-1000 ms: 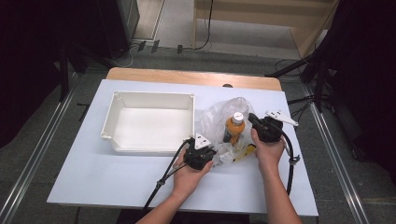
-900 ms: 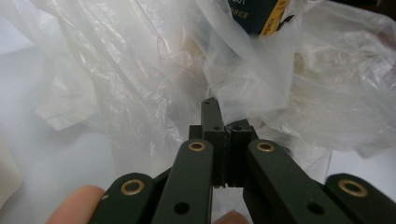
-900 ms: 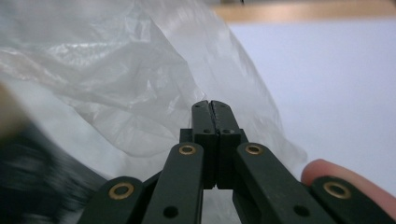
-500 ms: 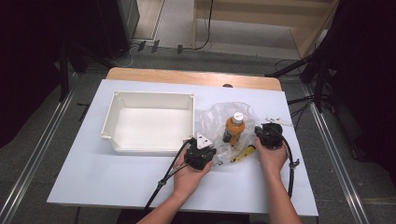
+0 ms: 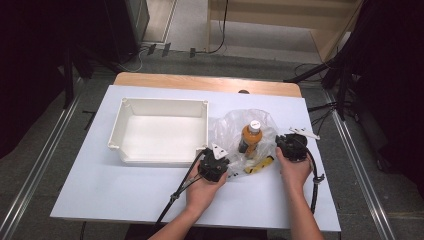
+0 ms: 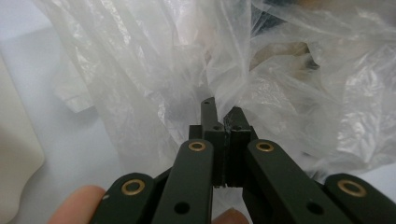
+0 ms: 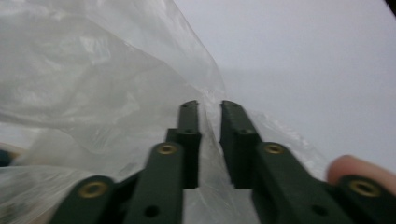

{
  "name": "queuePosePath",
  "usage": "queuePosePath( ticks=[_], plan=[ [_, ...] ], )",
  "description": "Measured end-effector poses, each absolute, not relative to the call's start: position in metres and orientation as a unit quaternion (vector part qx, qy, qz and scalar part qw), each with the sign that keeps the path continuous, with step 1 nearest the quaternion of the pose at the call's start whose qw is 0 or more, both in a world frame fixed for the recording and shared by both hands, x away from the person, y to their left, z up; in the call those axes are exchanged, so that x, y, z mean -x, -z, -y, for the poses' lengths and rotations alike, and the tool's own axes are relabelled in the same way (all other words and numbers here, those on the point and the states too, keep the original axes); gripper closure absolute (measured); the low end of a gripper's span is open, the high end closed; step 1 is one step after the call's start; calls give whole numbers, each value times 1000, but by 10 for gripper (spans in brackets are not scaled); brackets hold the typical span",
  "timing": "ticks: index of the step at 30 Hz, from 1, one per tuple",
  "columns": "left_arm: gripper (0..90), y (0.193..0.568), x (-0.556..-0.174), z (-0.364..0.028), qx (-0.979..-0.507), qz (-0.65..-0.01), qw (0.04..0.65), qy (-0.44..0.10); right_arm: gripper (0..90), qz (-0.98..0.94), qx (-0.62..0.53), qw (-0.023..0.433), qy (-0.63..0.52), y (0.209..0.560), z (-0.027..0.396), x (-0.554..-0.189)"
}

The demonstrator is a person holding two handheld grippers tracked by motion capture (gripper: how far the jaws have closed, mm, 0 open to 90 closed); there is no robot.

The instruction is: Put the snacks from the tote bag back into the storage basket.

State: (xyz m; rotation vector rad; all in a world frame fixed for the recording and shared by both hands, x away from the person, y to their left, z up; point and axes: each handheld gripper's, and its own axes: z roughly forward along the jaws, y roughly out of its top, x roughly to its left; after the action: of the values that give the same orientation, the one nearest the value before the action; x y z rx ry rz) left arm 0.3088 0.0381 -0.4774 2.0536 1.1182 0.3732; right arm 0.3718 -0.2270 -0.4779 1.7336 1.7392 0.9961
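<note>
One thin, crinkled, clear plastic bag [image 5: 235,131] lies rumpled on the smooth white table [image 5: 100,175], towards its right edge, just right of a single rigid white rectangular plastic tray [image 5: 160,131] with rounded corners. Through the glossy, creased film show one bottle of orange-brown drink with a white cap [image 5: 250,136], standing upright, and one small yellow packet [image 5: 259,165] lying flat near the front of the bag.

The left gripper [image 6: 223,116], matte black with brass rivets, has its jaws pressed together on a gathered fold of the bag at its near left side. The right gripper [image 7: 208,109] sits at the bag's right edge; its jaws have just been opening and stand a narrow gap apart, with film running between them, no longer pinched.
</note>
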Motion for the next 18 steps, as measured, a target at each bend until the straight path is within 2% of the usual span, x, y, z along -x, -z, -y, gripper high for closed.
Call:
queuePosePath(
  ticks=[2, 4, 8, 12, 15, 18],
  plan=[
    [900, 478, -308, -38, -804, -433, 381, -146, 630, -620, -611, 266, -414, 466, 225, -357],
    [900, 478, -308, -37, -804, -432, 382, -147, 595, -612, -596, 276, -441, 457, 224, -348],
    [900, 478, -308, -36, -805, -428, 381, -150, 565, -589, -561, 302, -498, 430, 218, -333],
    [900, 478, -307, -36, -806, -428, 381, -150, 565, -596, -533, 289, -526, 412, 207, -338],
    [900, 478, -307, -37, -807, -427, 379, -148, 615, -619, -540, 268, -504, 420, 195, -357],
    [900, 478, -307, -37, -806, -428, 381, -147, 761, -638, -549, 231, -488, 438, 191, -366]
  ],
)
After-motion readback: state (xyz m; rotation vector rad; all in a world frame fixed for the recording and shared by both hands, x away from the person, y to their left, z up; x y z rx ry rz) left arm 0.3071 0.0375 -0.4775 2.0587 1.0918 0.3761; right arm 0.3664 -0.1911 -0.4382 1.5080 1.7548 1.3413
